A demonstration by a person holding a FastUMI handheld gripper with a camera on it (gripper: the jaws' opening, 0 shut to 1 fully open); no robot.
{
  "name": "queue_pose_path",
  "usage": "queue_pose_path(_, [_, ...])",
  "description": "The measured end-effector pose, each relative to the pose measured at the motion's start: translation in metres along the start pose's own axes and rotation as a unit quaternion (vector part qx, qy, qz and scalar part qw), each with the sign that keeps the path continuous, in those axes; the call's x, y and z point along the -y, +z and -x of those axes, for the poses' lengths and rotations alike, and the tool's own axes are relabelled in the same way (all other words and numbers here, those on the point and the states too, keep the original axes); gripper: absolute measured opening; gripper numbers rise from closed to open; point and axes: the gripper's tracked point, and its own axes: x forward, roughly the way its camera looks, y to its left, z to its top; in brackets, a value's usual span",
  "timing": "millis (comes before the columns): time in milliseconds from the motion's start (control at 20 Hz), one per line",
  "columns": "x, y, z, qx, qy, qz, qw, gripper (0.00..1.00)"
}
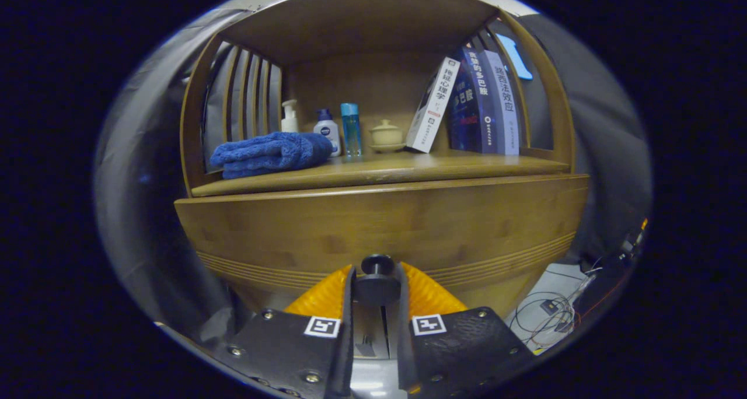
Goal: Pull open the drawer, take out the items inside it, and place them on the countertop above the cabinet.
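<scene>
While the gripper (377,288) points at the cabinet, its 2 fingers (348,305) are closed on the black drawer knob (377,266), which sits low on the drawer front (379,221). On the desk (379,168) above lie a blue towel (271,153), 3 bottles (327,130), a lidded cup (386,134) and books (473,104).

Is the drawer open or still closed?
Closed: the drawer front sits flush under the countertop, with the claw closed on its knob.
</scene>
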Motion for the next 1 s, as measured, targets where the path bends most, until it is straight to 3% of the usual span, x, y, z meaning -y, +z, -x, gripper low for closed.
queue_pose_path(1000, [-0.007, -0.047, 0.133, -0.029, 0.018, 0.011, 0.999, 0.3])
